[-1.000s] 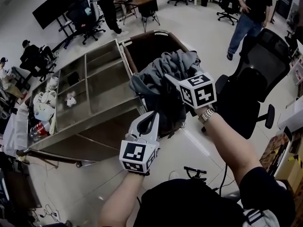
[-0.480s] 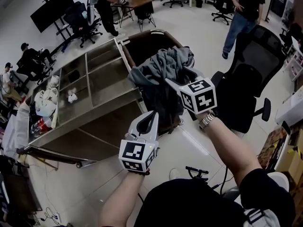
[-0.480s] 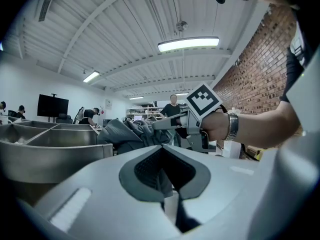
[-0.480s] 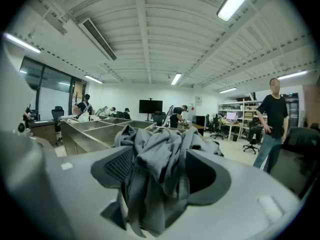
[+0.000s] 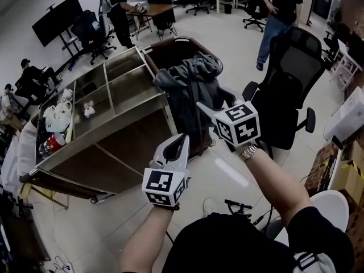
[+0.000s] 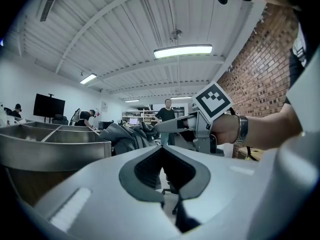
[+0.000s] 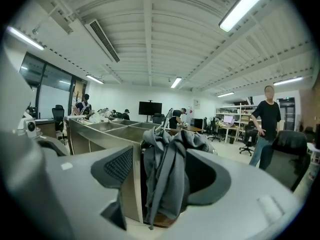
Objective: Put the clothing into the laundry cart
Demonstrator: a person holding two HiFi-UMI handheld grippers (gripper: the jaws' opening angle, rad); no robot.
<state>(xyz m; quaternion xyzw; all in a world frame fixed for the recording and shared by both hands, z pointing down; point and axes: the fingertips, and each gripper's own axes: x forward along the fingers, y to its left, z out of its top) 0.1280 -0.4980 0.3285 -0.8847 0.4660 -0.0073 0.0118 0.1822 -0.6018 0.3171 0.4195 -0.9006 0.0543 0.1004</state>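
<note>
Grey clothing (image 5: 190,75) is heaped on the near rim of the brown laundry cart (image 5: 170,43) and hangs down its side. My right gripper (image 5: 200,107) points into the hanging folds. In the right gripper view the clothing (image 7: 167,174) hangs between the jaws against the right pad, with a strip of cart wall showing beside the left pad (image 7: 120,166); the jaws stand partly open. My left gripper (image 5: 182,138) is lower and nearer to me, shut and empty. The left gripper view shows the clothing (image 6: 125,134) ahead, beside the right gripper's marker cube (image 6: 214,100).
A steel shelf trolley (image 5: 114,95) with white items at its left end adjoins the cart on the left. A black office chair (image 5: 296,78) stands close on the right. One person stands (image 5: 278,10) behind it, and others sit at far-left desks.
The clothing has sunk from a wide raised bundle into a narrower heap draped over the cart rim. My right gripper has drawn back a little toward me. The left gripper has stayed put.
</note>
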